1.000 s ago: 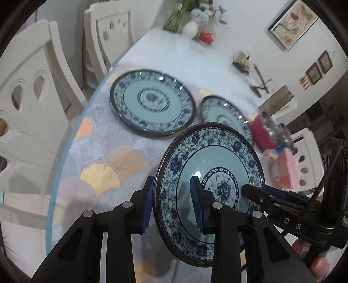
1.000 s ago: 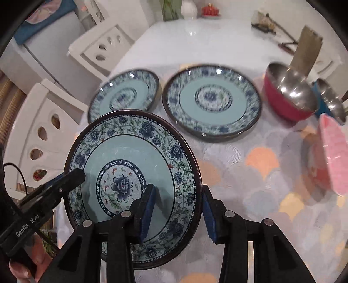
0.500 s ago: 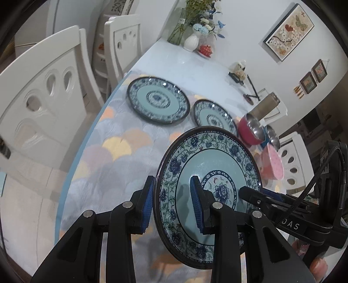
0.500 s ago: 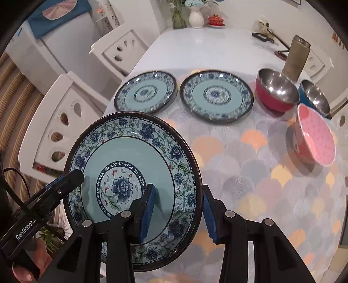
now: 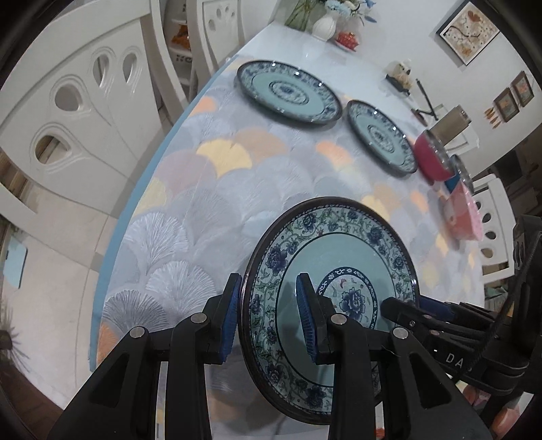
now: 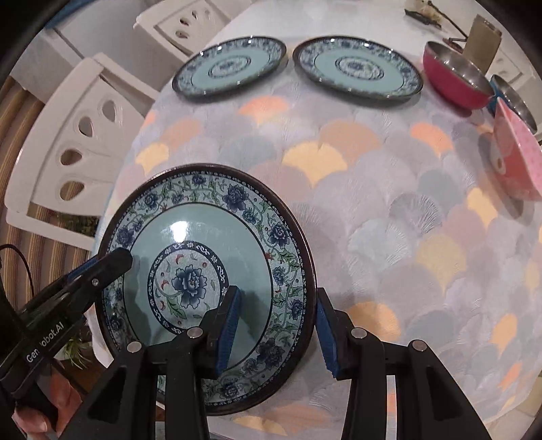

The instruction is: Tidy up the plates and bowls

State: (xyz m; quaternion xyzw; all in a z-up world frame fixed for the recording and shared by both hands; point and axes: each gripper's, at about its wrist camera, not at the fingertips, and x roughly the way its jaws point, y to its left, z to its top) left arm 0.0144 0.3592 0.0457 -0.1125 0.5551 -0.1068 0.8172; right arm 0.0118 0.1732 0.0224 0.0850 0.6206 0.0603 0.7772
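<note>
Both grippers hold one floral plate above the near end of the table. My left gripper is shut on its left rim, one pad under the rim and one on the face. My right gripper is shut on the opposite rim in the same way. Each gripper shows in the other's view: the right gripper and the left gripper. Two matching plates lie side by side at the far end. Red, blue and pink bowls stand at the right.
A fan-patterned cloth covers the table. White chairs stand along its left side. A metal tumbler, a vase of flowers and small items sit at the far end. A hand grips the left tool.
Both grippers have drawn back toward the near table edge and sunk a little, carrying the plate. The plates and bowls on the table look farther off. The grips are unchanged.
</note>
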